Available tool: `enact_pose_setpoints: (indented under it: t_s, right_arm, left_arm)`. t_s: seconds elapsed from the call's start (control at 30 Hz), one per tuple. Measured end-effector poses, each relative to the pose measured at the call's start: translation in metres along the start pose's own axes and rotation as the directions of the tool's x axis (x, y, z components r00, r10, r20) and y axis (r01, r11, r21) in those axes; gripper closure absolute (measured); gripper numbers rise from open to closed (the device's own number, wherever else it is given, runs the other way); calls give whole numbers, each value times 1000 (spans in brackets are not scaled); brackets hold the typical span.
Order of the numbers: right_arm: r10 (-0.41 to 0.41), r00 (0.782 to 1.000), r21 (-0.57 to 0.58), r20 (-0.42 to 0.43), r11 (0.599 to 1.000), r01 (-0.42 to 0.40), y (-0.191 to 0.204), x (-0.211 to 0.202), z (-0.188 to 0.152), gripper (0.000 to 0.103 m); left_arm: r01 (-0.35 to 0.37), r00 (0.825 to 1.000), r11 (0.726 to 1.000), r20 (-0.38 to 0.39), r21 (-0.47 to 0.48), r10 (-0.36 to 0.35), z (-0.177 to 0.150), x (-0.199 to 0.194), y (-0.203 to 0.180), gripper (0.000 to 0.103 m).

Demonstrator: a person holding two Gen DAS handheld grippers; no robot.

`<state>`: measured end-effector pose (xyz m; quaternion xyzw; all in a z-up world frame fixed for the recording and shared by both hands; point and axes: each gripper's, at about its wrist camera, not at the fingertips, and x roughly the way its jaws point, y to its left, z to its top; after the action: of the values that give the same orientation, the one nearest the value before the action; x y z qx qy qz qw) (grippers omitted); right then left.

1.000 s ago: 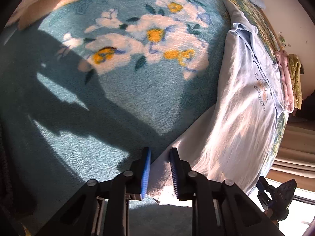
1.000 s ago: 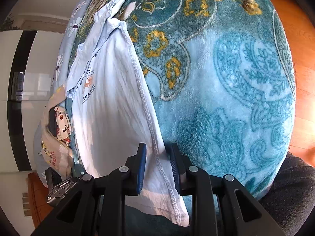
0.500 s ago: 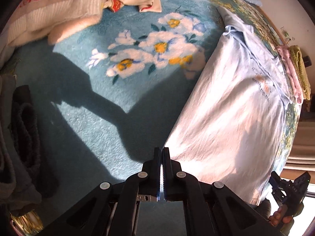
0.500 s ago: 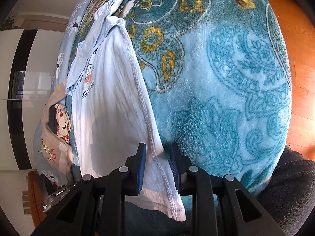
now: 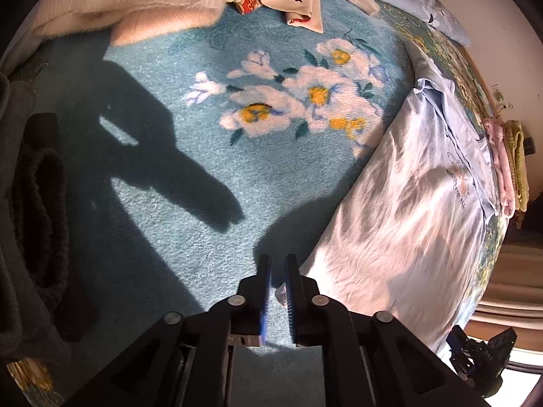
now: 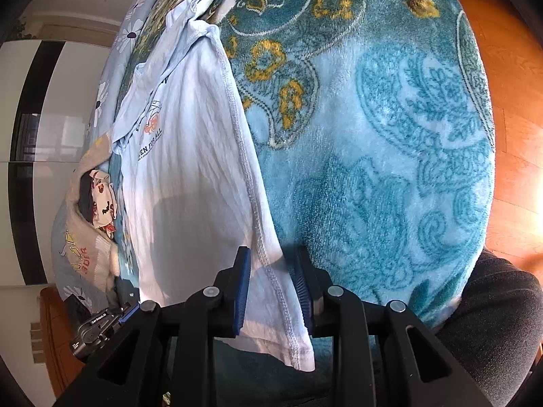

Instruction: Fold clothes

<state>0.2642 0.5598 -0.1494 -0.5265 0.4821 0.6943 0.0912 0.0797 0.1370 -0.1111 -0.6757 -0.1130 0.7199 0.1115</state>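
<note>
Shirt (image 6: 190, 176) hem lies between the spread right tongs (image 6: 273, 281); left tongs (image 5: 278, 283), narrowly apart, beside its corner.

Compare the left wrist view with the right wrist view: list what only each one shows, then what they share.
Only the left wrist view shows the white flower pattern on the blanket, the folded pink and yellow towels, and the left gripper, slightly open beside the shirt's corner.

Only the right wrist view shows the wooden floor, the white cabinet, and the right gripper, open around the shirt's stitched hem.

Both show the light blue T-shirt spread on the teal blanket.
</note>
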Motion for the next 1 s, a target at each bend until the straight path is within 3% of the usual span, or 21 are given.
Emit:
enact_pose_setpoints:
  t_s: [0.03, 0.07, 0.33, 0.47, 0.5, 0.57, 0.6, 1.0]
  right_arm:
    - [-3, 1000, -1, -2, 1000, 3, 0, 0, 0, 76]
    - [-7, 1000, -2, -3, 1000, 7, 1, 1, 0, 76]
    - [-41, 996, -42, -73, 998, 38, 7, 10, -5, 76]
    - [-69, 992, -73, -102, 995, 62, 11, 13, -9, 79]
    - [-78, 991, -78, -106, 995, 70, 12, 14, -9, 81]
    - [-108, 988, -90, -108, 991, 98, 15, 16, -10, 99]
    - [-115, 987, -94, -110, 990, 105, 15, 17, -10, 99]
    - [-184, 974, -132, -131, 977, 167, 19, 22, -13, 102]
  left_arm:
    - [13, 1000, 1000, -8, 16, -13, 1, 4, -5, 55]
    - [27, 999, 999, -17, 32, -26, 2, 9, -11, 54]
    - [49, 995, 990, -89, 132, -37, -8, 34, -45, 54]
    - [78, 992, 991, -105, 111, -66, -9, 34, -42, 56]
    - [80, 992, 991, -106, 108, -68, -9, 34, -41, 58]
    - [30, 995, 991, -97, 129, -17, -11, 34, -42, 74]
    - [11, 996, 990, -94, 139, 2, -12, 34, -43, 88]
    - [-56, 990, 978, -116, 199, 80, -18, 44, -58, 92]
